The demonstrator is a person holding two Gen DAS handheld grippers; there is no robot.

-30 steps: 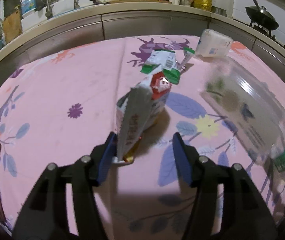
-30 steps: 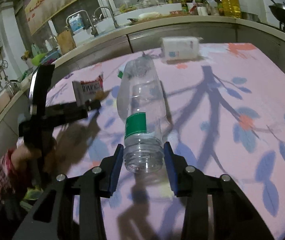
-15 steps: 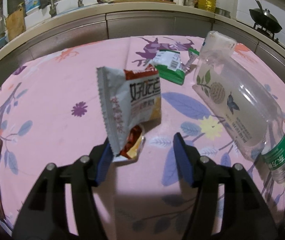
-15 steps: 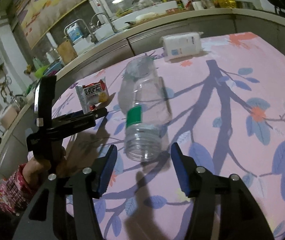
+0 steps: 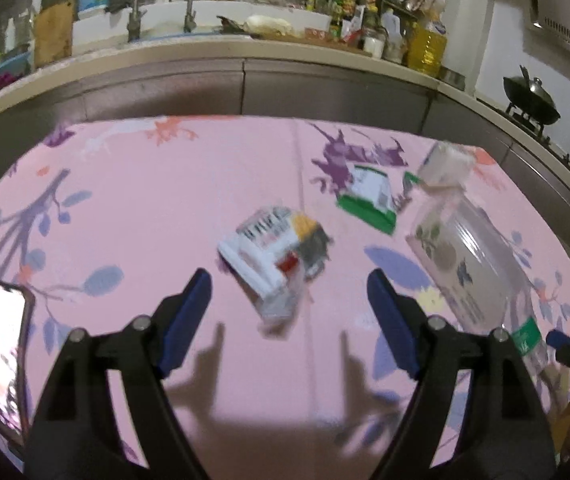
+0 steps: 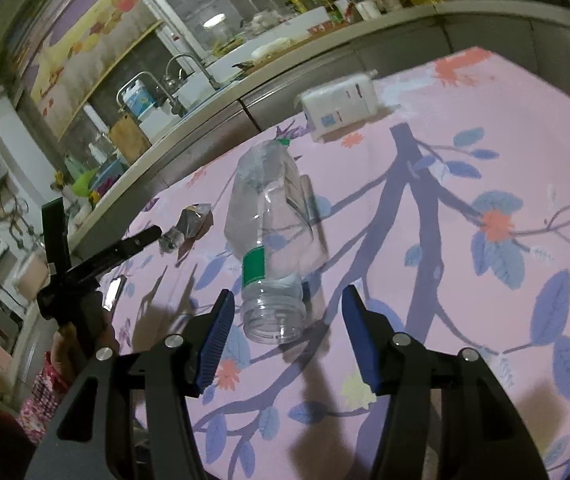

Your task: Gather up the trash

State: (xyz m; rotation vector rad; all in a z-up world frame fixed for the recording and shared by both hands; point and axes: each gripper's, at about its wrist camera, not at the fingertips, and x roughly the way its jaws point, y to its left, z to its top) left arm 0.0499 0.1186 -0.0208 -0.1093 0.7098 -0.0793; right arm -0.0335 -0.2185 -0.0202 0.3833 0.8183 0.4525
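Inspecting trash on pink floral bench (image 5: 165, 200). Left tongs (image 5: 289, 300) opening, pads clear of snack wrapper (image 5: 275, 256) lying just ahead; nothing gripped. Right tongs (image 6: 283, 320) parted about halfway, astride neck of empty plastic bottle (image 6: 269, 232), not pressing. Judged: wrapper light, limp, crinkly, best pinched at edge; bottle light, slick, crushable, best taken at stiffer neck. Green packet (image 5: 369, 200) and phone (image 5: 3, 360) clear only from left wrist; white pouch (image 6: 341, 106) sharp only from right.

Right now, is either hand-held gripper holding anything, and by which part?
Nothing is held. The left hand-held gripper is opening, the snack packet loose beyond it. The right hand-held gripper stands open around the bottle mouth.
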